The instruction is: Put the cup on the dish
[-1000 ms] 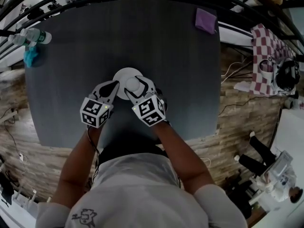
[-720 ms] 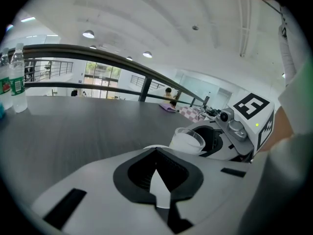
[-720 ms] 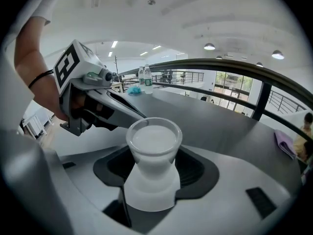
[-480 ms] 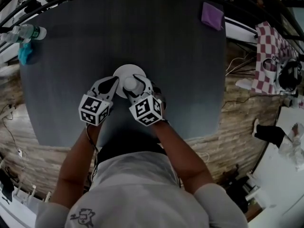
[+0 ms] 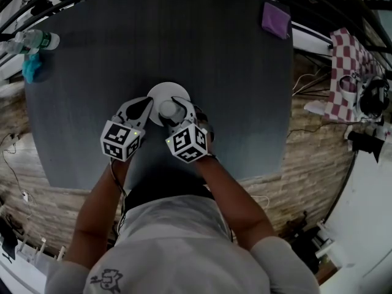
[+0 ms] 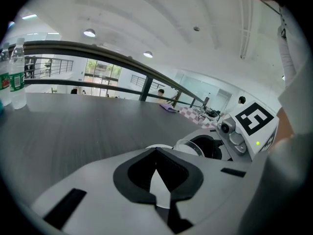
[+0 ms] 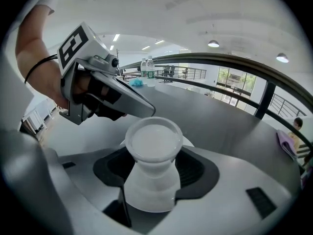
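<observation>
A small white cup (image 5: 168, 109) stands upright, mouth up, with my right gripper (image 5: 176, 111) shut on its lower body (image 7: 151, 180). It sits over the near part of a round white dish (image 5: 165, 92) on the dark grey table (image 5: 233, 103); I cannot tell whether its base touches the dish. My left gripper (image 5: 145, 108) is at the dish's left edge, jaws closed, with a sliver of white dish rim (image 6: 159, 182) between the pads. In the right gripper view the left gripper (image 7: 105, 94) lies just left of the cup.
Two water bottles (image 5: 37, 41) and a teal cloth (image 5: 32, 69) sit at the table's far left corner. A purple cloth (image 5: 275, 18) lies at the far right corner. A checkered cloth (image 5: 349, 72) is off the table to the right.
My right gripper, with the cup in it, has shifted slightly left over the dish. The left gripper has stayed at the dish's edge.
</observation>
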{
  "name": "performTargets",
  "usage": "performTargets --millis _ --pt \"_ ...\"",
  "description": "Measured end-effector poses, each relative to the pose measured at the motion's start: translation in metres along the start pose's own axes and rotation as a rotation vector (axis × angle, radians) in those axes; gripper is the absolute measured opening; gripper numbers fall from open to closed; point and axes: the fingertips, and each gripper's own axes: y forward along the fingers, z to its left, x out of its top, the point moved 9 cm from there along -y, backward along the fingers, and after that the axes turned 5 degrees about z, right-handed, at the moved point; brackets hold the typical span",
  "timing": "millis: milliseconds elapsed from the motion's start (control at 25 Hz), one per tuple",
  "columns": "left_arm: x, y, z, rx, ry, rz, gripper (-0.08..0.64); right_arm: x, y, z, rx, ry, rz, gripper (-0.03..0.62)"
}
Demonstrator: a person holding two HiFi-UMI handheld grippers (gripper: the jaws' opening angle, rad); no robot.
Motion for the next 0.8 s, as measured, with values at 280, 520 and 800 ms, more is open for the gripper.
performTargets --millis 280,520,800 --pt "-0.006 -0.003 -0.005 -0.001 -0.011 -0.002 -0.002 -0.001 -0.001 0.003 -0.013 -0.001 -0.006 0.264" --pt "-0.011 -0.009 -0.003 0.000 -0.022 -0.006 -0.002 0.001 0.000 0.007 -0.023 0.030 -0.017 0.271" --pt "-0.013 -0.019 -0.009 0.009 -0.023 -0.018 -0.002 -0.008 -0.014 0.008 -0.035 0.078 -0.025 0.272"
